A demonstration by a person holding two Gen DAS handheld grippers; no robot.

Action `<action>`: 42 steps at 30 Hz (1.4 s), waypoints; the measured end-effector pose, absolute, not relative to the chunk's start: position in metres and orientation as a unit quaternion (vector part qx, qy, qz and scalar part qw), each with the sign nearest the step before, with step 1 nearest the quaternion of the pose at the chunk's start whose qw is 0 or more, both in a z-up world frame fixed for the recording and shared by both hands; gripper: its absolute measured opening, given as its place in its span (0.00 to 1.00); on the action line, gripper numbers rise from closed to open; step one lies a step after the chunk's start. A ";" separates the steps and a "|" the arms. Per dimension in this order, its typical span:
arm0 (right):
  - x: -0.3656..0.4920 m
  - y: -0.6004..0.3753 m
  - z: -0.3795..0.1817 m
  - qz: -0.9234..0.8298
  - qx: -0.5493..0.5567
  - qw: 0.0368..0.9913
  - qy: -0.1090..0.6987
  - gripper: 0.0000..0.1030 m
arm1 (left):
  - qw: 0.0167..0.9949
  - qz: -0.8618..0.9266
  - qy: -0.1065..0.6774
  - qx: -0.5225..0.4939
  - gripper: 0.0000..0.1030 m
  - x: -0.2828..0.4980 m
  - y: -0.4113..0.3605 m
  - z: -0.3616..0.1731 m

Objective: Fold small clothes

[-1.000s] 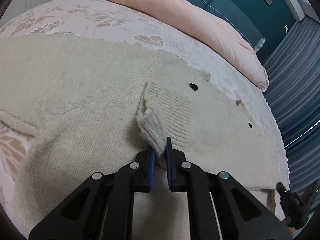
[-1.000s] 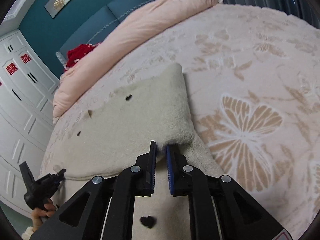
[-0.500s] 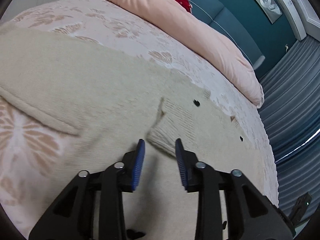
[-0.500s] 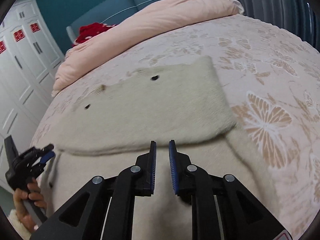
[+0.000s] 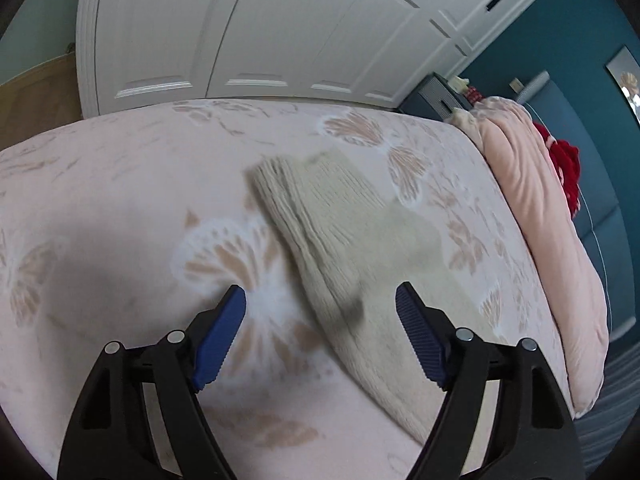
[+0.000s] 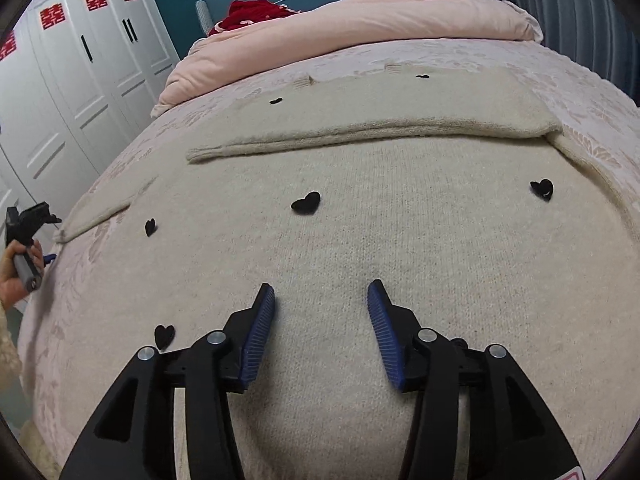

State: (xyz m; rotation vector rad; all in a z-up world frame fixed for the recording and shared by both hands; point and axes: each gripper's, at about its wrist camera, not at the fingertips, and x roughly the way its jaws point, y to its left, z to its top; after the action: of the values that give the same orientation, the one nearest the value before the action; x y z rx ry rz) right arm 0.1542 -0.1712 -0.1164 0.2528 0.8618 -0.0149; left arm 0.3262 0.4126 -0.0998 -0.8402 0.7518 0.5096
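Left gripper (image 5: 320, 304) jaws are spread wide and empty, the cuff pinched a second ago released; a blurred ribbed sleeve (image 5: 320, 216) lies ahead on the bed (image 5: 120, 184). Right gripper (image 6: 320, 300) jaws, earlier nearly closed, are parted over the cream sweater (image 6: 400, 232), its near hem cut off.

Red double-happiness (囍) signs (image 6: 95, 0) stand on the white wardrobe doors (image 6: 72, 80); nothing else is legible.

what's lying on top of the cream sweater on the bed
A folded-over sleeve lies across the cream sweater, and small black hearts dot it. Whatever the fold covers is hidden.
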 end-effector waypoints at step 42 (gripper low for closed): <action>0.218 -0.192 -0.088 0.053 0.244 0.868 0.430 0.81 | 0.867 -0.078 0.453 -0.195 0.46 0.183 0.076 -0.114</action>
State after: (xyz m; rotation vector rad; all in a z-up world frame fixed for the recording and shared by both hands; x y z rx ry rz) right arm 0.2177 -0.1920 -0.0875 0.5114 0.8998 0.1108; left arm 0.1828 0.0765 -0.1139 -0.4093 0.9478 -0.1625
